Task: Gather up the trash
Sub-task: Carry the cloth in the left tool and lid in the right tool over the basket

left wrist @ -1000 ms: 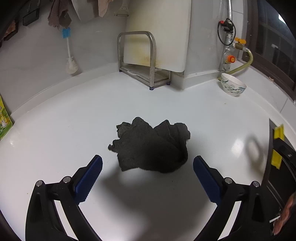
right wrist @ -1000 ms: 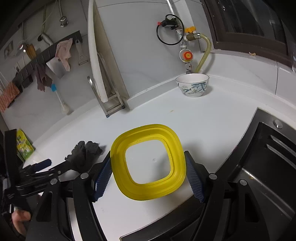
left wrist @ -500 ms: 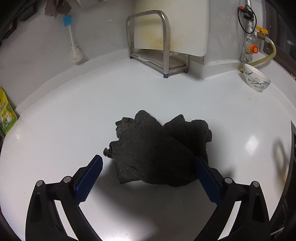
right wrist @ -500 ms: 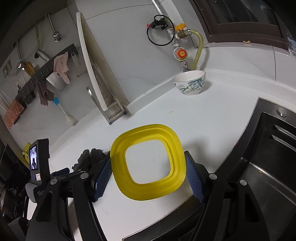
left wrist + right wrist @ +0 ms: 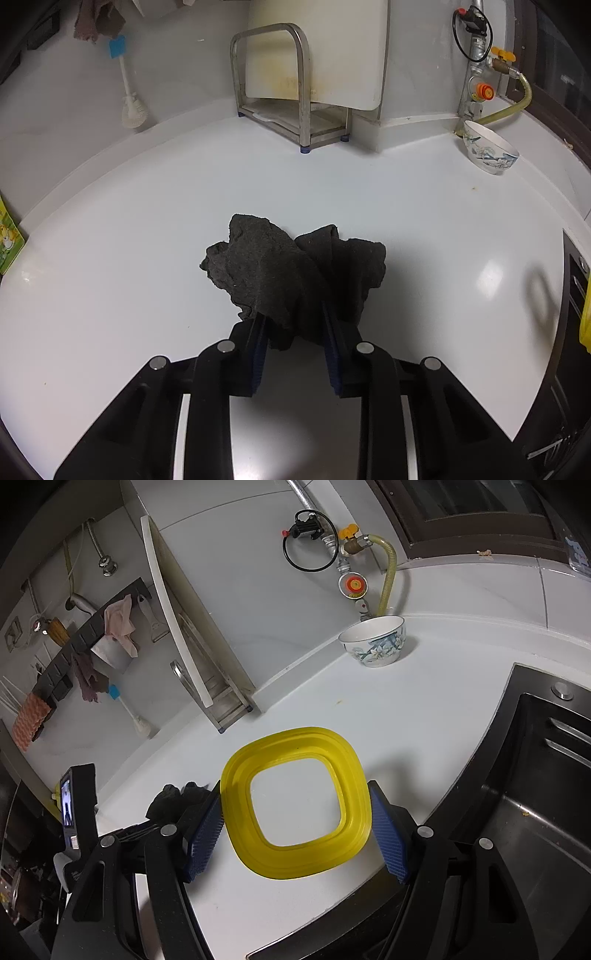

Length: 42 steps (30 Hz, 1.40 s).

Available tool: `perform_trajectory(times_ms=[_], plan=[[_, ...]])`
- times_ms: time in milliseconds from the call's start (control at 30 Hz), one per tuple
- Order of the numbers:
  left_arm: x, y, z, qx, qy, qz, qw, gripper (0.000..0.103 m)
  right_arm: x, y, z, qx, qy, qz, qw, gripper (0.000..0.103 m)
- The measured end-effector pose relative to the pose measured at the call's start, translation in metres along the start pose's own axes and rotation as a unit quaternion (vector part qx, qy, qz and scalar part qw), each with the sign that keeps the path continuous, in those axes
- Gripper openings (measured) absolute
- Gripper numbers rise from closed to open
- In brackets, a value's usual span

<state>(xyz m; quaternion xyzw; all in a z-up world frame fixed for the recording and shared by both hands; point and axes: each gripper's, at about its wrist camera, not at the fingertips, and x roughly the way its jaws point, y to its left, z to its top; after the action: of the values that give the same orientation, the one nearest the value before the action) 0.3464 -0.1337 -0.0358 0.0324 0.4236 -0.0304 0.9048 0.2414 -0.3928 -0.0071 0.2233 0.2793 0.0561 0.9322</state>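
A crumpled dark grey rag [image 5: 295, 273] lies on the white counter [image 5: 147, 258]. My left gripper [image 5: 295, 332] is shut on the rag's near edge, the cloth bunched between the blue pads. The rag also shows in the right wrist view [image 5: 177, 797], at the left behind my fingers. My right gripper [image 5: 295, 827] is shut on a yellow square container [image 5: 295, 808] with a see-through bottom, and holds it by two opposite sides just above the counter beside the sink.
A steel rack [image 5: 295, 110] with a white cutting board stands at the back wall. A flowered bowl [image 5: 373, 640] sits by the gas valve and hose. A black sink [image 5: 535, 812] lies to the right. A dish brush [image 5: 129, 96] leans on the wall.
My left gripper moved forward over the rag and closed on its near edge. My right gripper kept hold of the yellow container and barely moved.
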Motion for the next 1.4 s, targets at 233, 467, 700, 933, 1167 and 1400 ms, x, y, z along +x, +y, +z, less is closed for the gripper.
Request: perform_trajectory(times_ms=[233,467,700,933,1167,1400], plan=[[-0.030,0.007,-0.016,0.019,-0.022,0.017,0.9994,0.026,0.000,0.004,-0.003,-0.003,0.000,0.002,1.000,0.071],[-0.071,0.024,-0.037,0.023,-0.045,0.027,0.9984,0.026,-0.005,0.011,-0.006,-0.011,-0.006,0.007,1.000,0.071],[-0.114,0.045,-0.066,0.030,-0.058,0.022,0.9976,0.026,-0.016,0.029,-0.017,-0.046,-0.010,0.004,0.999,0.071],[-0.167,0.076,-0.099,0.009,-0.076,0.006,0.9971,0.025,-0.054,0.053,-0.050,-0.075,-0.018,0.004,0.997,0.071],[-0.206,0.095,-0.138,0.012,-0.100,0.008,0.9948,0.025,-0.131,0.072,-0.095,-0.081,-0.037,0.015,0.996,0.071],[-0.235,0.096,-0.187,0.023,-0.105,-0.034,0.9936,0.025,-0.204,0.091,-0.144,-0.073,-0.055,0.009,0.996,0.071]])
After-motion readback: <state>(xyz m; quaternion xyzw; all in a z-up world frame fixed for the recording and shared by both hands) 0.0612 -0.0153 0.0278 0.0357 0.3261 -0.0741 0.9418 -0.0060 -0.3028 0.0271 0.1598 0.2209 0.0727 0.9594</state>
